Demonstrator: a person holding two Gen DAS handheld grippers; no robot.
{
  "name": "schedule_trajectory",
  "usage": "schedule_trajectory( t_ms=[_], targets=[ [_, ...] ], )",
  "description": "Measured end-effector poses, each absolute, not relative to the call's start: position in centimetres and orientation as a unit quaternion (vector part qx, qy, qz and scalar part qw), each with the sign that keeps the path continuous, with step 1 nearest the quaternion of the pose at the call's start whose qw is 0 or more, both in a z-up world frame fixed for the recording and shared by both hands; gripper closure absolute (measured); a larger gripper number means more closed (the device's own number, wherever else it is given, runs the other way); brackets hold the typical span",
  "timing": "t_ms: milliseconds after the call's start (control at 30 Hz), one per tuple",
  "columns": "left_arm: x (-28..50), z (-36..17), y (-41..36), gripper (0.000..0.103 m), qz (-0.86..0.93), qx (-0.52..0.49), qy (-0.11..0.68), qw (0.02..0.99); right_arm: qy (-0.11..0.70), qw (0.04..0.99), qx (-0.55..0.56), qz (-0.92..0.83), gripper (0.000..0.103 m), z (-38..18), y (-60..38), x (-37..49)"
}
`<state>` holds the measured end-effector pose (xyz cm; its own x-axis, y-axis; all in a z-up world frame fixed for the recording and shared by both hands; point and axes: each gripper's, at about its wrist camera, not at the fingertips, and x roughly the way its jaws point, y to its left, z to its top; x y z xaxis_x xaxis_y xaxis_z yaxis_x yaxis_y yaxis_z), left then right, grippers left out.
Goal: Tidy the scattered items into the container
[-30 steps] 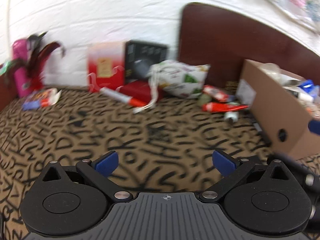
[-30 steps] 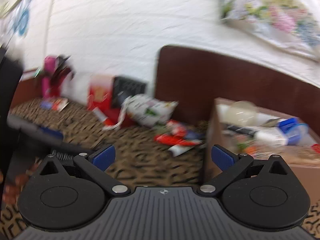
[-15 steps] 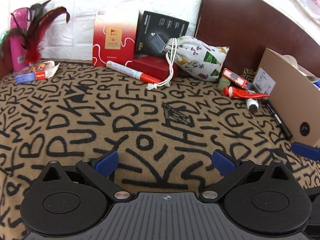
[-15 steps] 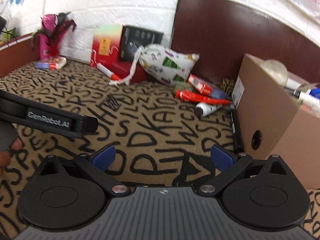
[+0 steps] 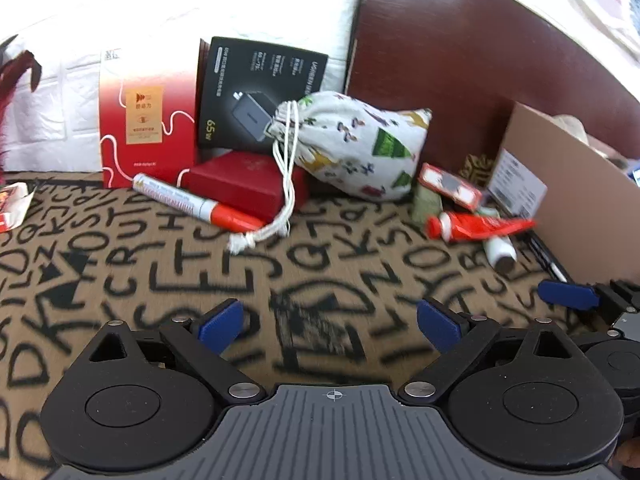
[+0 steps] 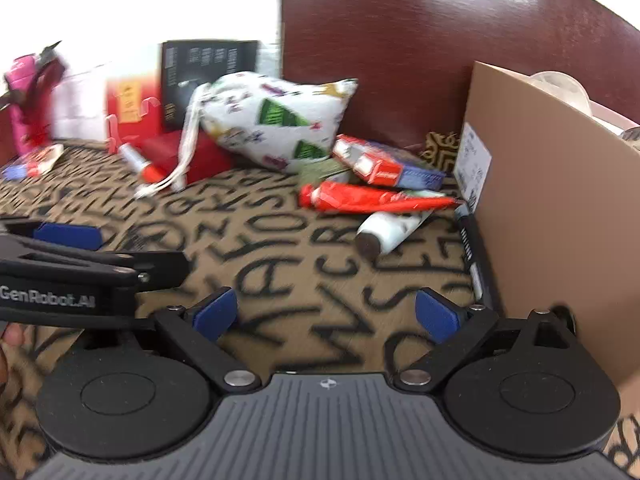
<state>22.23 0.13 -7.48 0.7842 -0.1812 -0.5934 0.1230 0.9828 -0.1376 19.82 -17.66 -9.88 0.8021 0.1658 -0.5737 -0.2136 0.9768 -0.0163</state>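
Note:
A cardboard box [image 6: 552,200] holding several items stands at the right on a letter-patterned cloth. Beside it lie a red tube [image 6: 368,199], a white tube [image 6: 390,229], a black pen [image 6: 469,240] and a small red-and-blue carton [image 6: 384,162]. Further left sit a drawstring pouch [image 5: 360,146], a red-capped marker [image 5: 196,202] and a flat red box [image 5: 244,184]. My left gripper [image 5: 330,320] hangs open over the cloth, nothing between its fingers. My right gripper [image 6: 326,314] is wide apart and empty, its jaws closing slightly, short of the tubes.
A red-and-white box [image 5: 138,128] and a black charger box [image 5: 256,92] lean on the white brick wall. A dark headboard [image 6: 440,48] rises behind the pouch. A pink bottle with feathers [image 6: 26,96] and a small packet [image 6: 34,162] are at far left.
Both grippers moved forward and lower toward the clutter by the wall and box; the items now look larger and nearer. The left gripper's arm shows closer at the right wrist view's left edge.

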Motion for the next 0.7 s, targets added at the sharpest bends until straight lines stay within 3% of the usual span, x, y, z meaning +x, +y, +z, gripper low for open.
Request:
schedule_trajectory(
  t_ms=[267, 433, 467, 533, 567, 633, 700],
  targets=[
    [26.0, -7.9, -0.9, 0.004, -0.089, -0.060, 0.302, 0.947, 0.287, 0.955, -0.034, 0.063, 0.011, -10.0, -17.4, 23.0],
    [26.6, -8.1, 0.8, 0.005, -0.111, -0.125, 0.284, 0.944, 0.283, 0.958, -0.013, 0.051, 0.016, -9.9, -17.6, 24.3],
    [26.6, -8.1, 1.5, 0.005, -0.120, -0.145, 0.282, 0.941, 0.283, 0.958, -0.009, 0.044, 0.026, -9.9, -17.7, 24.5],
    [26.9, -8.0, 2.6, 0.006, -0.121, -0.161, 0.282, 0.938, 0.282, 0.958, 0.013, 0.040, 0.034, -9.9, -18.3, 24.9],
    [26.9, -8.0, 2.9, 0.006, -0.113, -0.164, 0.282, 0.939, 0.281, 0.959, 0.021, 0.038, 0.051, -9.9, -18.5, 25.0],
    [26.8, -7.8, 3.3, 0.006, -0.106, -0.166, 0.283, 0.939, 0.275, 0.960, 0.026, 0.041, 0.069, -9.8, -18.7, 24.7],
    [26.7, -7.6, 3.4, 0.008, -0.115, -0.165, 0.285, 0.937, 0.271, 0.960, 0.006, 0.065, 0.072, -9.7, -18.0, 23.5]
  ],
)
